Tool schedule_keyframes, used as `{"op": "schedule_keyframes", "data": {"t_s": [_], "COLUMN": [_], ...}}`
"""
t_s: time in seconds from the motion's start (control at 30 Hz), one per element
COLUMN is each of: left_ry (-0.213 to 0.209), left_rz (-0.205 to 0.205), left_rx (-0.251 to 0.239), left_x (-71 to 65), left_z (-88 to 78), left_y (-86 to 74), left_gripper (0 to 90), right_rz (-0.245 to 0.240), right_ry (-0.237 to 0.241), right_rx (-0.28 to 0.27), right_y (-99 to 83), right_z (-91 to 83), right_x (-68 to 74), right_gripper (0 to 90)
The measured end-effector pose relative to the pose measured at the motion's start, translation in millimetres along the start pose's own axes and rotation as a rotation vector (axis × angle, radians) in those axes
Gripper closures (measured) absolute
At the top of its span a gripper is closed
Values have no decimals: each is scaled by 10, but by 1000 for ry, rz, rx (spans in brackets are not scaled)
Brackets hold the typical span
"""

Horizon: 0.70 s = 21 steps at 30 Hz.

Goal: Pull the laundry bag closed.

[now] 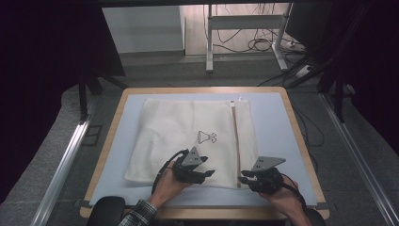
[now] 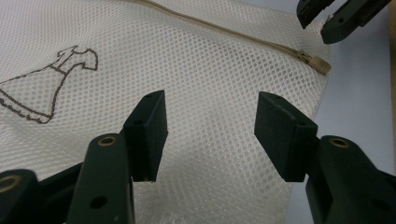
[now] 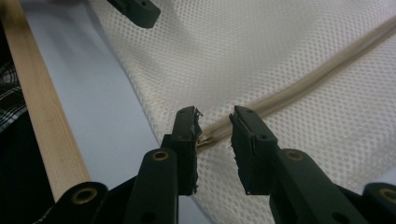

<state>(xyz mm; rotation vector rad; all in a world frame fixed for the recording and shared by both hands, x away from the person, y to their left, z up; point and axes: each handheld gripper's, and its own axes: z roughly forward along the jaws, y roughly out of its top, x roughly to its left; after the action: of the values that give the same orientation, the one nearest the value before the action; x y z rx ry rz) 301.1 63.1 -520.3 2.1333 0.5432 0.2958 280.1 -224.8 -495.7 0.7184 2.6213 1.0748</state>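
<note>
A dim room around a wood-edged table (image 1: 109, 136)

Ahead of the grippers, a pale wall panel (image 1: 142, 29) and a white desk frame (image 1: 244, 28) stand on grey floor (image 1: 56, 141), cables (image 1: 254, 44) trailing; black curtains (image 1: 42, 70) flank both sides.

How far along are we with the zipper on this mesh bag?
Done: the mesh laundry bag lies flat on the table mat with both grippers at its near edge. In hand: the right gripper has its open jaws on either side of the zipper pull, not yet closed on it; the left gripper hovers open over the mesh beside it. Left: gripping the pull and running it along the zipper.
</note>
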Motion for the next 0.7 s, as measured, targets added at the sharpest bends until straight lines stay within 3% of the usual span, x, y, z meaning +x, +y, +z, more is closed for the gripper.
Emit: {"op": "schedule_keyframes", "data": {"t_s": [0.17,0.23,0.43,0.7], "left_ry": [4,7,7,14], "left_rz": [1,7,7,11], "left_rx": [0,6,8,17], "left_x": [-1,-6,-4,-5], "left_z": [2,9,13,20], "left_y": [-2,-3,-5,-7], "left_gripper": [433,426,416,410], "right_rz": [-20,-35,-69,-101], "right_ry": [19,22,13,-12], "right_rx": [12,25,63,102], "right_y": [13,15,7,3], "right_z": [39,75,165,200], "right_x": [40,67,105,125], "right_gripper": [676,624,563,617]}}
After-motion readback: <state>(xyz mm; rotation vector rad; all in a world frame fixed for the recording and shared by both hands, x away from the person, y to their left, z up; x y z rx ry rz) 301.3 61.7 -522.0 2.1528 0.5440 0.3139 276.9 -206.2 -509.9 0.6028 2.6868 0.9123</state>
